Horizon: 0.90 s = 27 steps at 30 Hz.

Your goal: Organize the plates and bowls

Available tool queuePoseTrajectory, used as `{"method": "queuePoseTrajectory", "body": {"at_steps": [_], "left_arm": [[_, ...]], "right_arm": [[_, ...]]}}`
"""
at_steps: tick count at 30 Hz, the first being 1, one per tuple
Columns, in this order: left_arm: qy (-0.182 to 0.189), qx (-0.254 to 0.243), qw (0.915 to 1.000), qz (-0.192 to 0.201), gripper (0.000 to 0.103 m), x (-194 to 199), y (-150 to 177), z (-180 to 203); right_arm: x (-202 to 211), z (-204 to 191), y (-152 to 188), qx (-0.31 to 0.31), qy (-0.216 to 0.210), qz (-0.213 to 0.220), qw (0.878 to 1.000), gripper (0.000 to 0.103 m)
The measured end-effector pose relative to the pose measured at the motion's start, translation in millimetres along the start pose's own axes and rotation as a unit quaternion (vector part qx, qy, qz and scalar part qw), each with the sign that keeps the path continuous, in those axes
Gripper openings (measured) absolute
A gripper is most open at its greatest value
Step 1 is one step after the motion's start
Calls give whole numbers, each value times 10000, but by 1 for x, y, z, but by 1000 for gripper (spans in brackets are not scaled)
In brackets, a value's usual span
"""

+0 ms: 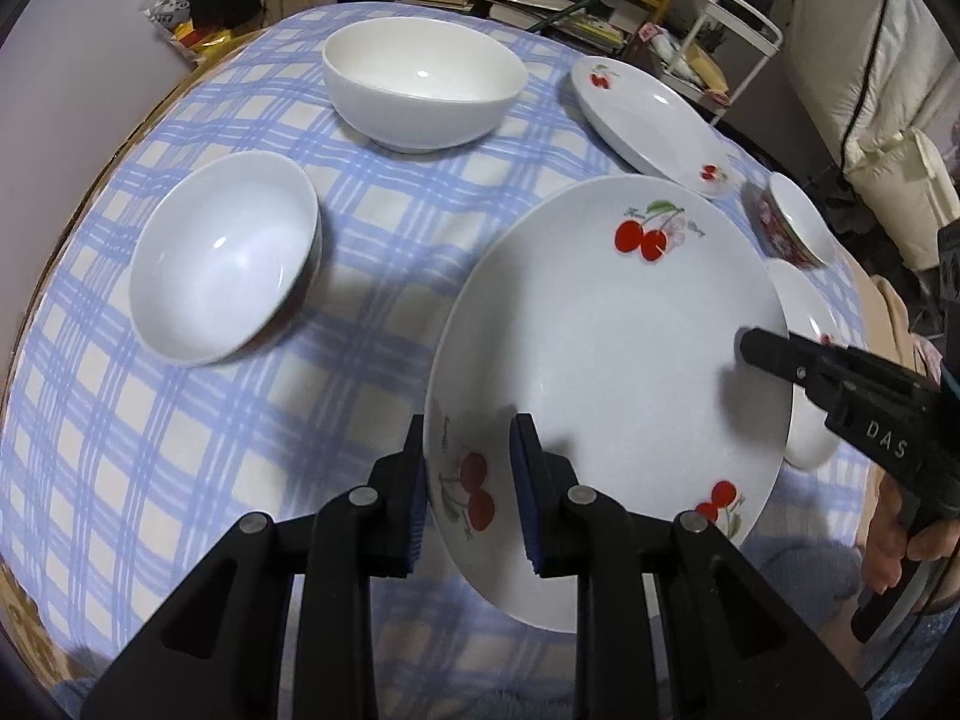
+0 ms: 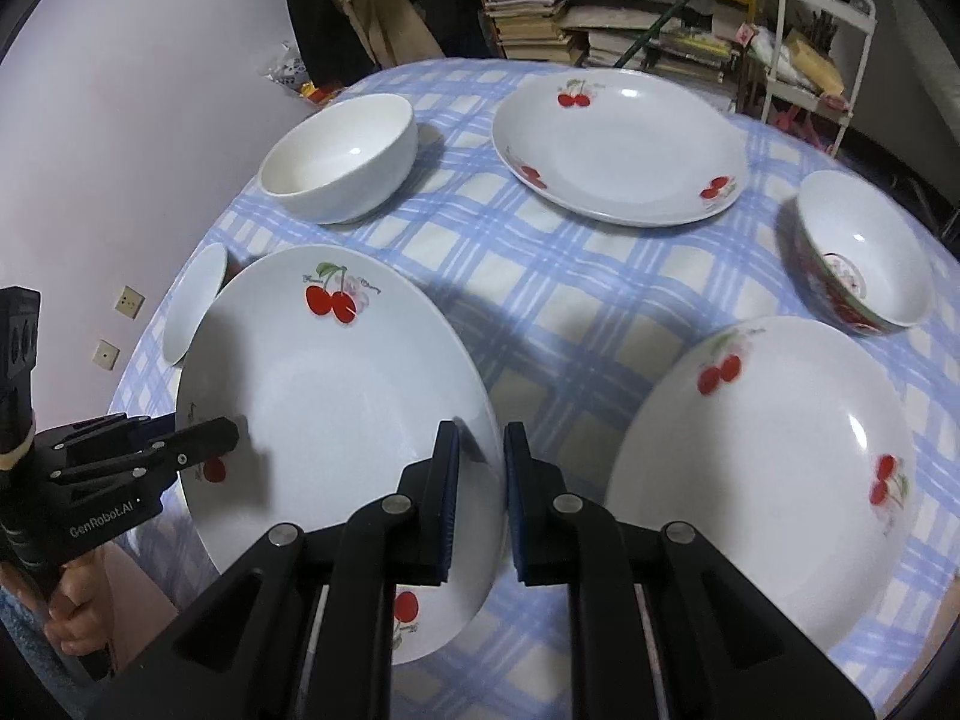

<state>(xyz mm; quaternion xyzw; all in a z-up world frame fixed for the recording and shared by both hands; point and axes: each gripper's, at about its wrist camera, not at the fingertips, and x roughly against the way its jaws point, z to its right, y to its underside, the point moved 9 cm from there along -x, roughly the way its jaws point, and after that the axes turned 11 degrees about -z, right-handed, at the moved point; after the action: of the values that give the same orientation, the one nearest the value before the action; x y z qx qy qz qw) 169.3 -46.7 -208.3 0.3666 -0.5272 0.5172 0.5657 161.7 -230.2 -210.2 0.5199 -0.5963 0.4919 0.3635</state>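
A white cherry-print plate (image 1: 600, 348) is held up off the blue-checked table by both grippers. My left gripper (image 1: 468, 450) is shut on its near-left rim. My right gripper (image 2: 480, 450) is shut on its right rim and shows in the left wrist view (image 1: 774, 354). The same plate fills the left of the right wrist view (image 2: 336, 396), where the left gripper (image 2: 204, 441) grips its left edge. A second cherry plate (image 2: 762, 468) lies to the right, and a third cherry plate (image 2: 624, 144) lies at the back.
A plain white bowl (image 1: 420, 84) stands at the back and another white bowl (image 1: 228, 252) at the left. A red-patterned bowl (image 2: 864, 252) stands at the right. Cluttered shelves (image 2: 630, 6) and a white cart (image 2: 822, 30) stand behind the table (image 1: 180, 450).
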Motion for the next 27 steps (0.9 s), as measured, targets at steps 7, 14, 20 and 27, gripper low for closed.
{"method": "queuePoseTrajectory", "body": {"at_steps": [7, 14, 20, 27], "left_arm": [[34, -55, 10000, 10, 24, 10, 19, 10], [-33, -14, 9997, -259, 24, -6, 32, 11], [-272, 33, 9984, -489, 24, -26, 34, 8], [-466, 3, 9947, -915, 24, -50, 41, 5]], "right_arm": [[17, 1, 20, -219, 47, 169, 9996, 16], [3, 8, 47, -450, 43, -12, 9990, 16], [-17, 15, 50, -627, 52, -123, 9979, 16], [-41, 17, 62, -729, 178, -491, 9960, 17]]}}
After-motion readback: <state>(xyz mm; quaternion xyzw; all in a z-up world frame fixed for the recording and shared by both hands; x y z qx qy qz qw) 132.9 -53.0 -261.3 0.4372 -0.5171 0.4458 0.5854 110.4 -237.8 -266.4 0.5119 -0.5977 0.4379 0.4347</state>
